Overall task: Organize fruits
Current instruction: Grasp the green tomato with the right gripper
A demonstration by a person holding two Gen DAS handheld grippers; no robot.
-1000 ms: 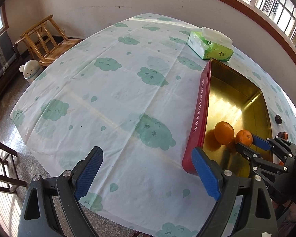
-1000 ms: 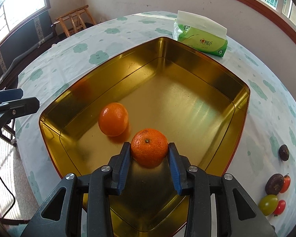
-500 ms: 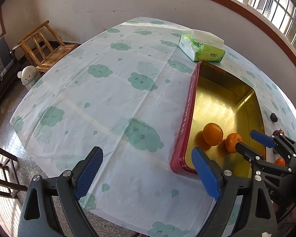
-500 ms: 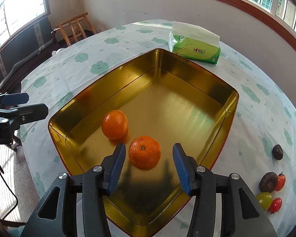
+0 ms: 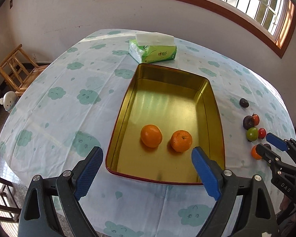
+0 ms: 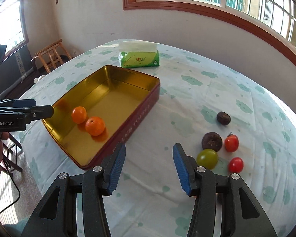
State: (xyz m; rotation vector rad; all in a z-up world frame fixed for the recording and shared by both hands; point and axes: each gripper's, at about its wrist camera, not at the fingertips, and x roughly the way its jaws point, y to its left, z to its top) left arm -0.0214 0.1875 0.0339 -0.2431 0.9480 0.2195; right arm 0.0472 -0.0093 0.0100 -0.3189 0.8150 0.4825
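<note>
Hovering empty and part-open over the surface (image 6: 148, 102), right gripper (image 6: 149, 166) needing to straddle the green tomato (image 6: 207, 158) squarely, sparing neighbouring fruit, before carrying it to the tin (image 6: 140, 116).

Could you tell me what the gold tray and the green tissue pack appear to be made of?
The gold tray looks like thin sheet metal, probably a tin: its glossy gold inside mirrors the two oranges, and its outer wall is dark red with printed lettering. The green tissue pack looks like soft, slightly shiny plastic film, wrinkled at the ends, with white paper tissue at the top.
</note>
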